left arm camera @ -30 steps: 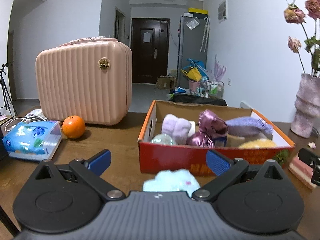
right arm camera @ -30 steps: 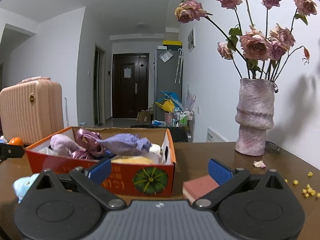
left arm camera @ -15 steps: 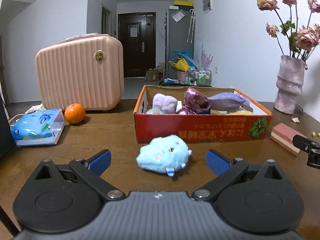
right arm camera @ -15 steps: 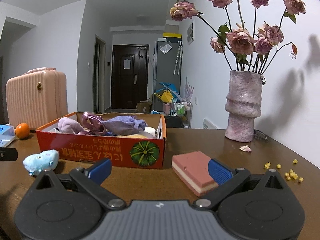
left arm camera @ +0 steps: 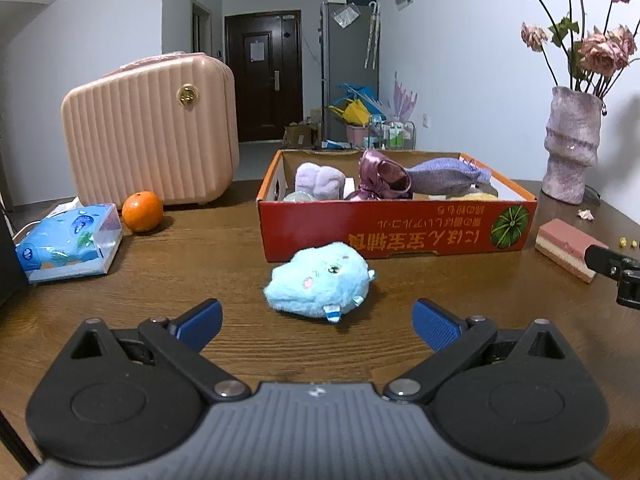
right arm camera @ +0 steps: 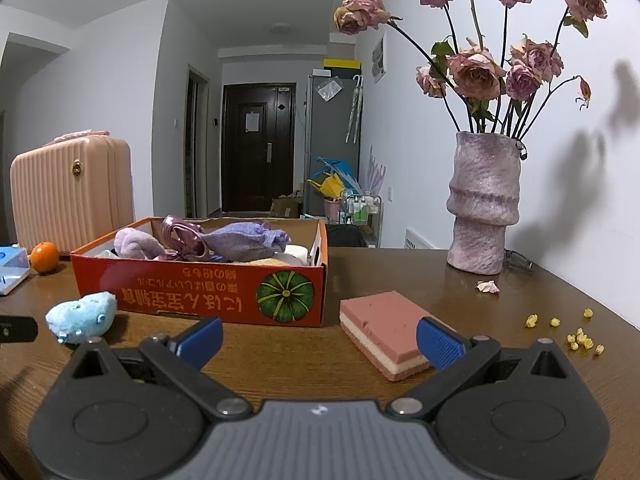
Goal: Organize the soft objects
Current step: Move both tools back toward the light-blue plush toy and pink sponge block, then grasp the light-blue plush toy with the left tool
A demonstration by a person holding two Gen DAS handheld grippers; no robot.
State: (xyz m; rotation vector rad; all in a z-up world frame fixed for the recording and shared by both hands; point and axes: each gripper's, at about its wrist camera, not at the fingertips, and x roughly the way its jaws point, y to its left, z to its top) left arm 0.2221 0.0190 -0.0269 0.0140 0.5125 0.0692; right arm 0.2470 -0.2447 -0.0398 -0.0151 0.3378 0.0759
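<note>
The left gripper (left arm camera: 316, 322) sits low over the wooden table (left arm camera: 192, 264), level and pointing forward, its blue-padded fingers (left arm camera: 200, 319) spread wide and holding nothing. Centred in the frame just beyond them lies the blue plush toy (left arm camera: 318, 278) on its side, near the front wall of the red cardboard box (left arm camera: 396, 232) but apart from it. The right gripper (right arm camera: 318, 338) is held the same way, jaws wide and empty, with the pink sponge block (right arm camera: 386, 328) flat on the table ahead and its near right corner hidden behind the right pad. The box holds a lilac towel roll (left arm camera: 319, 179), a shiny purple fabric piece (left arm camera: 380, 176) and a lavender knit bundle (left arm camera: 448, 176). At left in the left wrist view stand a pink ribbed suitcase (left arm camera: 148, 140), an orange (left arm camera: 142, 211) and a blue tissue pack (left arm camera: 68, 242); at the right edge, a textured vase (right arm camera: 482, 204) of dried roses (right arm camera: 476, 70). Yellow crumbs (right arm camera: 580, 336) and a fallen petal (right arm camera: 487, 286) dot the lower right of the right wrist view. Bare wood lies open between toy and tissue pack and between toy and sponge. Behind, a hallway runs to a dark door (left arm camera: 262, 76).
</note>
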